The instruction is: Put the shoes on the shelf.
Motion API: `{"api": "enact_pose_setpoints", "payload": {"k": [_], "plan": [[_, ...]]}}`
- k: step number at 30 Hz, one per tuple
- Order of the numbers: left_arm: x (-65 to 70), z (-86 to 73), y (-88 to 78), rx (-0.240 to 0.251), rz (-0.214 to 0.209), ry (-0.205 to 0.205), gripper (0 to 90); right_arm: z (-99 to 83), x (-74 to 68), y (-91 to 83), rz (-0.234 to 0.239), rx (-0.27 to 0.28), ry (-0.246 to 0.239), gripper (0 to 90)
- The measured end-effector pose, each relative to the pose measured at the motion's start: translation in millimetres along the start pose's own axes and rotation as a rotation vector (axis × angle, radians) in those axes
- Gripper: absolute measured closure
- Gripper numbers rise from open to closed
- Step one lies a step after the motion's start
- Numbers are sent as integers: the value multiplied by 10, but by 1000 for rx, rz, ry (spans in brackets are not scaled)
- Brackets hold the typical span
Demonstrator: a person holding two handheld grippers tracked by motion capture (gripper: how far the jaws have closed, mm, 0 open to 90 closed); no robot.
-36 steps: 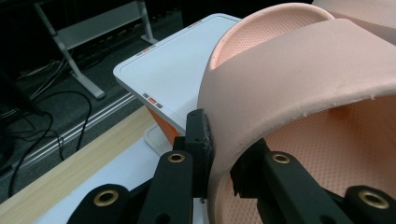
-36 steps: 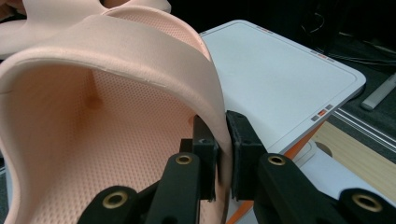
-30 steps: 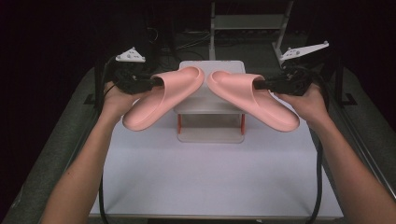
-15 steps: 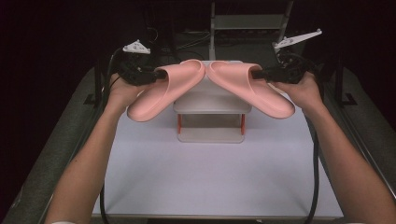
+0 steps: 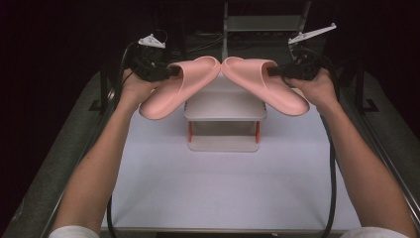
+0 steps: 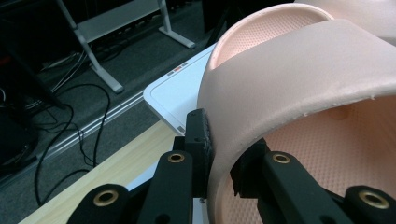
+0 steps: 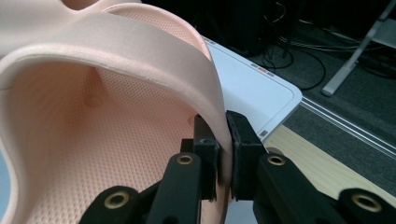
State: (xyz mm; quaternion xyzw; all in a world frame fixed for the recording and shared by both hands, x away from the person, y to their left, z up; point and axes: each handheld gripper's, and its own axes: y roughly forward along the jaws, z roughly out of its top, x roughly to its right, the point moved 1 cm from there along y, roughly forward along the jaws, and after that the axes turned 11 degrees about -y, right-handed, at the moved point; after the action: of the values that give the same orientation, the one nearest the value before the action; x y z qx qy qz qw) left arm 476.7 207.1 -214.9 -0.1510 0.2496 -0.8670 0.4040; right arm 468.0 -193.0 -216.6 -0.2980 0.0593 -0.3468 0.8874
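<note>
Two pink slippers are held up above a small white rack [image 5: 225, 106] that stands on the surface [image 5: 223, 188]; the left slipper [image 5: 181, 87] is gripped by the left claw [image 5: 171, 73], the right slipper [image 5: 265, 84] by the right claw [image 5: 273, 72]; the toes are brought together over the rack's top tier, touching or nearly so, while the heels slant down and outward.

In the left gripper view the left claw [image 6: 219, 158] is seen clenched on the edge of the slipper's strap [image 6: 299, 93], one jaw outside and one inside; in the right gripper view the right claw [image 7: 223, 154] is likewise clenched on the thin strap edge of its slipper [image 7: 116, 116].

The work is judged to be the setting of the pair on the rack; neither slipper rests on it yet.

Several faults are possible from here; each grip is taken on a thin, soft edge, so a slipper could be twisted or pulled out of the jaws by its own hanging weight; if the toes are pressed together, one slipper could be pushed askew; if a slipper is let go while its heel overhangs the tier, it could tip off onto the surface; the light rack could be nudged or toppled by a low heel.
</note>
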Motion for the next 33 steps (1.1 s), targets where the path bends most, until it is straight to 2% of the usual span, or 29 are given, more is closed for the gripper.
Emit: {"api": "enact_pose_setpoints", "payload": {"k": [12,22,26,33], "plan": [[-70,38,157,-20,25,-40,785,12,83,167,-40,-13,30,829],[-13,136,312,-31,53,-80,767,-4,141,236,-103,-23,70,828],[-1,142,351,-31,63,-100,760,0,133,272,-127,-33,67,828],[11,145,398,-25,54,-133,731,5,130,325,-144,-36,89,825]]}}
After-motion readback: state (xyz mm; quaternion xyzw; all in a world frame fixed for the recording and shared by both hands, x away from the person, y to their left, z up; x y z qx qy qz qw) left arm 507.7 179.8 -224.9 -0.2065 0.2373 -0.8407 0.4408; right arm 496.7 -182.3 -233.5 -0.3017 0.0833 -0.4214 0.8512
